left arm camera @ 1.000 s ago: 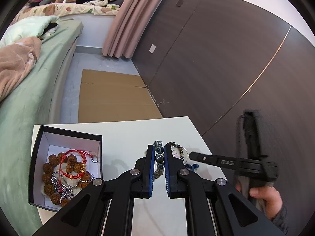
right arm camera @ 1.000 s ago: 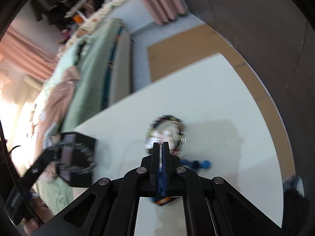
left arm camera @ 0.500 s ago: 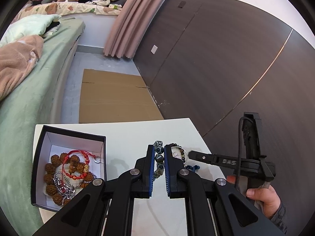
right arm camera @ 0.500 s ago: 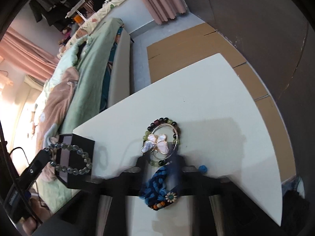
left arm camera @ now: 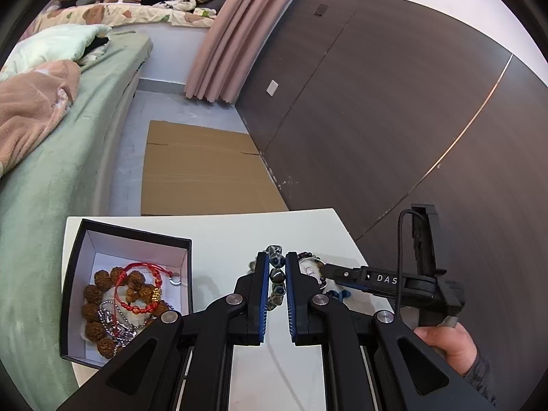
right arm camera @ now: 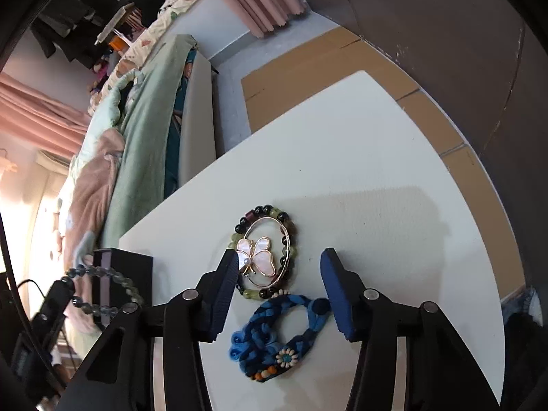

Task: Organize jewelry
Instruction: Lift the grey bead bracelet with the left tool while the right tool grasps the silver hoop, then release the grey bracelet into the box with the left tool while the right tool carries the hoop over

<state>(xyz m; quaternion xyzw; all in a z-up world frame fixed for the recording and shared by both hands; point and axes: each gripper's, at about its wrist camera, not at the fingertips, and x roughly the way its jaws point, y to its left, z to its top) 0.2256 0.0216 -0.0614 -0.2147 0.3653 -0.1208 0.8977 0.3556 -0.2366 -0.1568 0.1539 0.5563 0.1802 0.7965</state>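
Observation:
My left gripper is shut on a grey-green bead bracelet, held above the white table; the bracelet also shows in the right wrist view. A black box at the left holds brown beads, a red cord bracelet and a silver chain. My right gripper is open over a butterfly ring pendant lying inside a dark bead bracelet. A blue braided bracelet lies just below, between the jaws.
The table's right edge is close to the dark wall panels. A bed runs along the left. Flat cardboard lies on the floor beyond the table.
My right gripper has opened from shut and now straddles the jewelry on the table. The left gripper has stayed shut on the bead bracelet, almost still.

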